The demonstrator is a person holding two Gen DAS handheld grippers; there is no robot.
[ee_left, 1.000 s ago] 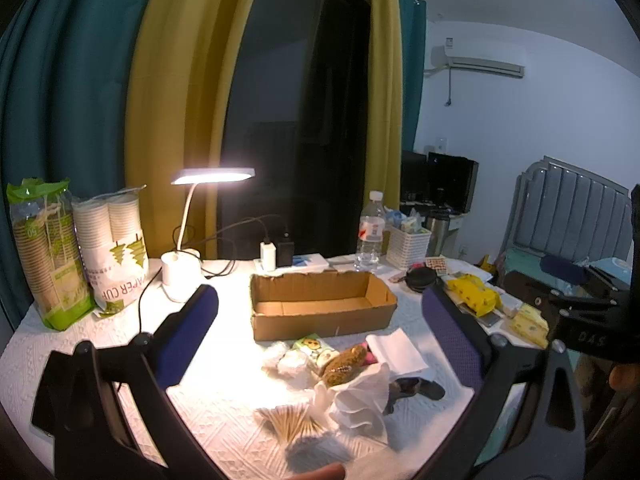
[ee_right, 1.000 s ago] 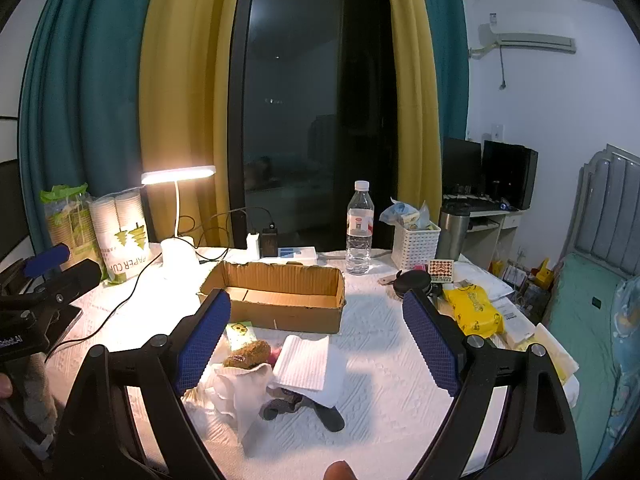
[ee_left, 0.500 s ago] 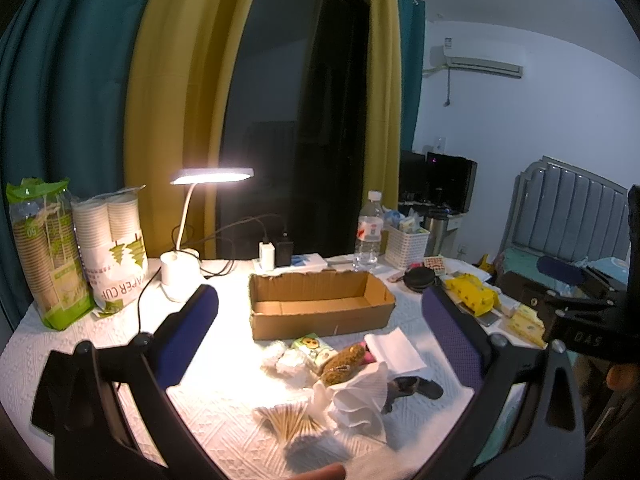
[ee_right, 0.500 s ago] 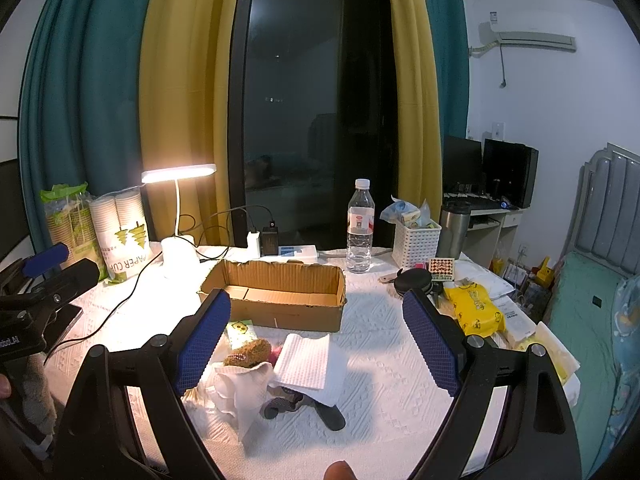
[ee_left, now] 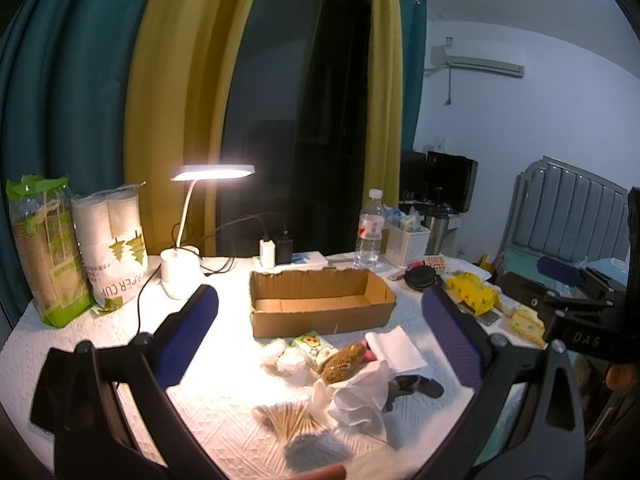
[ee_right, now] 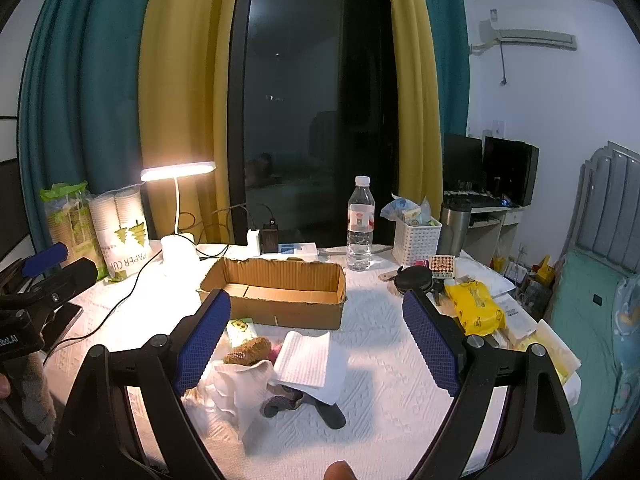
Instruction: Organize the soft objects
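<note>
Both tools wide open, left [ee_left: 320, 336] and right [ee_right: 316, 344], gripping nothing. Soft pile dead ahead: folded napkin [ee_right: 306, 356] over crumpled tissue [ee_right: 240, 380]. Could easily drag neighbours along or miss the cardboard box [ee_right: 276, 296] beyond.

I see a heap of soft things on the table [ee_left: 120, 344] before the empty cardboard box [ee_left: 320, 300], crumpled white cloth [ee_left: 356, 394], folded white napkin [ee_right: 306, 356], brown fuzzy lump [ee_left: 342, 362], dark sock [ee_right: 304, 402]

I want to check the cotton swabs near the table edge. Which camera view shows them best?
The left wrist view shows the cotton swabs best: they lie in a loose pile in front of the crumpled white cloth, fully lit. In the right wrist view I cannot find them; they are probably hidden behind the left finger of that gripper.
</note>
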